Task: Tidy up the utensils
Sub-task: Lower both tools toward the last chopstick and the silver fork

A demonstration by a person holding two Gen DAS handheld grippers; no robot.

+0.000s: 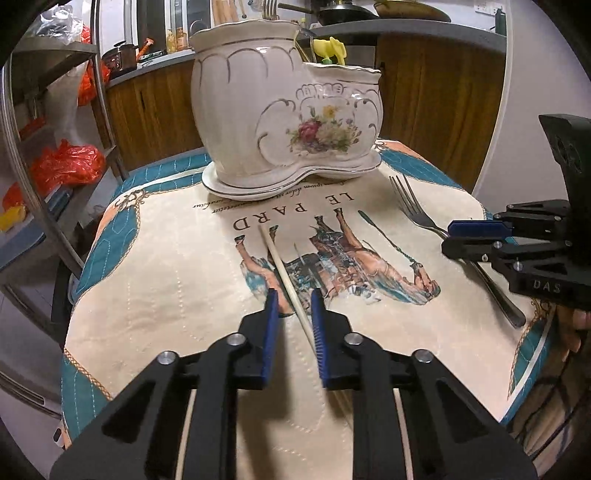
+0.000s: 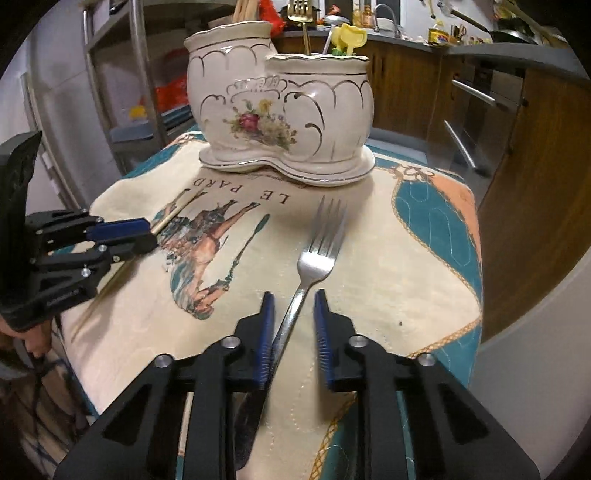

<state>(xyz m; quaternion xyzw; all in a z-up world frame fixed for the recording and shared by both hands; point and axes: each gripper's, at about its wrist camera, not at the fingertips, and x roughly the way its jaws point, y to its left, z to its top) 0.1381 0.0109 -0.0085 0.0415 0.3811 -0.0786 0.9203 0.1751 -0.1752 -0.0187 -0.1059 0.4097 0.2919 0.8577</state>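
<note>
Left gripper (image 1: 293,299): narrowly parted, chopstick (image 1: 284,275) straddled, not clamped.
Right gripper (image 2: 293,301): narrowly parted, fork (image 2: 314,254) handle between pads.
Holder (image 2: 280,107): stood beyond both.

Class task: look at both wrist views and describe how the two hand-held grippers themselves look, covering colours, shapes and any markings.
Left hand-held gripper and right hand-held gripper match: black angular linkage arms with triangular cut-outs, silver pivot bolts, and flat blue ribbed pads. The right one's side reads "DAS".

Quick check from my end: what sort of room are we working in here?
Most likely a home kitchen. Wooden cabinets run under a grey counter, a frying pan sits up on it, and a tap shows behind. A ceramic utensil holder stands on the cloth-covered table.
</note>
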